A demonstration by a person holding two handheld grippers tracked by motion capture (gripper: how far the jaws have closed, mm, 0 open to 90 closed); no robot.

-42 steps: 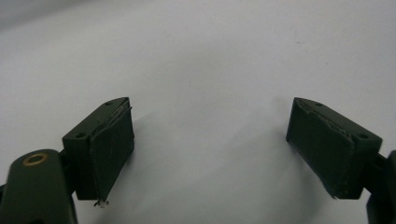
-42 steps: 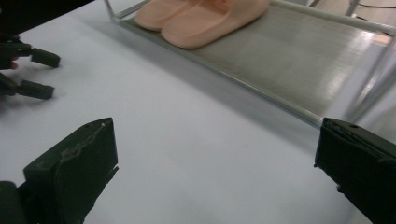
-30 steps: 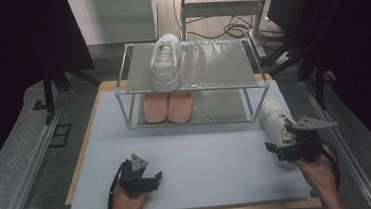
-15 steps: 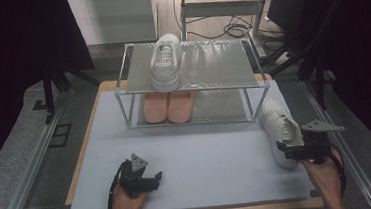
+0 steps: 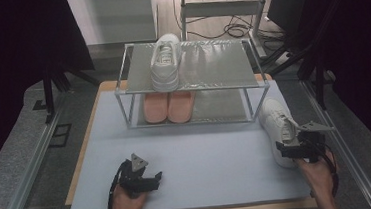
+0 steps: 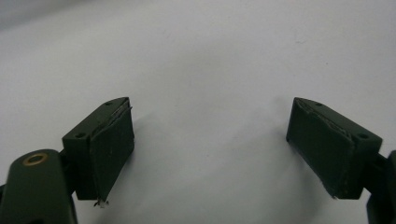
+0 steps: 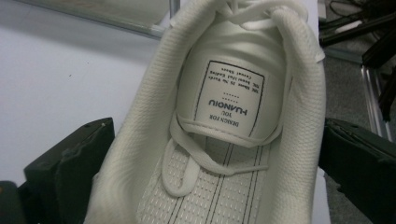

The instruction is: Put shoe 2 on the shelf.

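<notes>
A white shoe lies on the pale mat at the right, toe toward the rack. My right gripper is shut on its heel end. In the right gripper view the shoe's collar and labelled tongue sit between the two black jaws, which press on its sides; the right gripper straddles the shoe opening. A second white shoe stands on the top shelf of the metal rack. My left gripper rests open on the mat at the front left, and the left gripper has nothing between its jaws.
A pair of pink shoes sits on the rack's lower shelf. The right half of both shelves is bare. Metal rails run along both sides of the table, with cables and stands behind it.
My right gripper and the white shoe have shifted slightly right and toward the front edge. The left gripper has stayed still.
</notes>
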